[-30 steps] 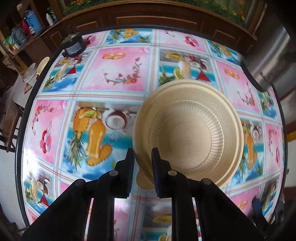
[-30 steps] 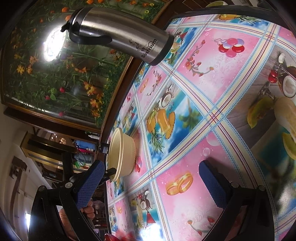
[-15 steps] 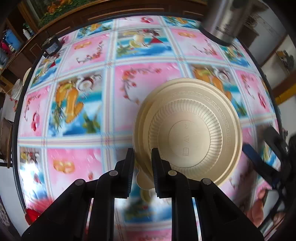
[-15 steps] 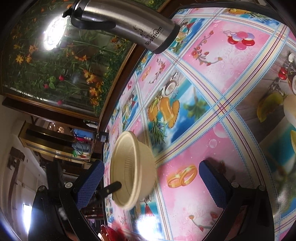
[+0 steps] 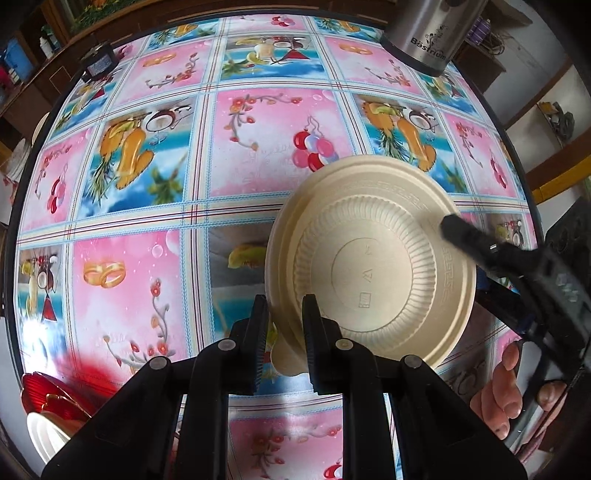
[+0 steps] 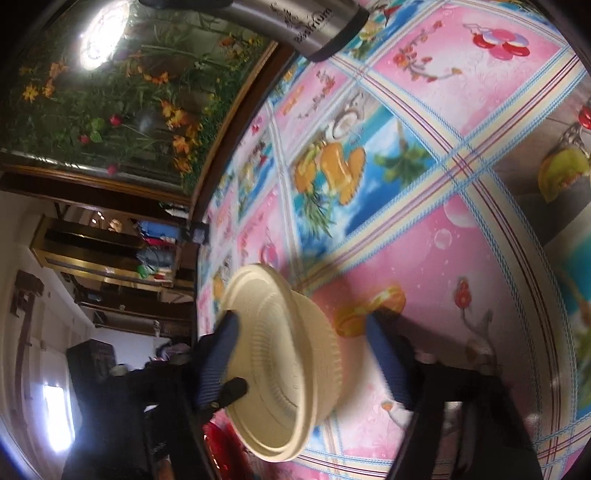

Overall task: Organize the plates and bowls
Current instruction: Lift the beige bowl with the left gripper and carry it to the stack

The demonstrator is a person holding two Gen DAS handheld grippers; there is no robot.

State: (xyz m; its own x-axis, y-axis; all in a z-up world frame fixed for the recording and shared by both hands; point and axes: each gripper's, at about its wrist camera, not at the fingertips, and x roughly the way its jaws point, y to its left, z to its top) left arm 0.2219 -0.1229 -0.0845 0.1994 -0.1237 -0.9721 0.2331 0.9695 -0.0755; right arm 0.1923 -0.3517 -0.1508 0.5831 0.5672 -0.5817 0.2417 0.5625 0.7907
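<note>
Left wrist view: left gripper point(image 5: 282, 325) points steeply down at the table, jaws nearly closed and clamped on the near rim of a cream bowl point(image 5: 369, 258), one finger inside the rim, the other outside. Bowl is held off the tablecloth point(image 5: 258, 147) w/ its ribbed inner wall and flat stamped base facing the camera; a small cream tab sticks out below the rim between the two fingers. Right gripper comes in from the right edge, one black finger point(image 5: 465, 236) lying over the bowl's far rim, the other finger behind the bowl (mostly hidden); a person's hand point(image 5: 517, 391) wraps its handle at lower right. Steel flask point(image 5: 432, 33) stands at the far right of the table, well apart from the bowl. Red dish point(image 5: 48, 398) on a stack of white plates point(image 5: 44, 432) sits at the lower left edge; small dark box point(image 5: 98, 62) at the far left edge. Right wrist view: right gripper point(image 6: 299, 362) has blue-padded jaws closing w/ the bowl point(image 6: 288, 362) between them; left pad point(image 6: 218, 358) is against the bowl's inside, right pad point(image 6: 388, 358) just beside the outer wall, contact there not clear thru the blur. One tip of the left gripper point(image 6: 232, 391) shows on the bowl's rim. Flask point(image 6: 306, 22) lies across the top; tablecloth point(image 6: 480, 240) fills the right; a flower picture point(image 6: 110, 92) hangs behind the table.
</note>
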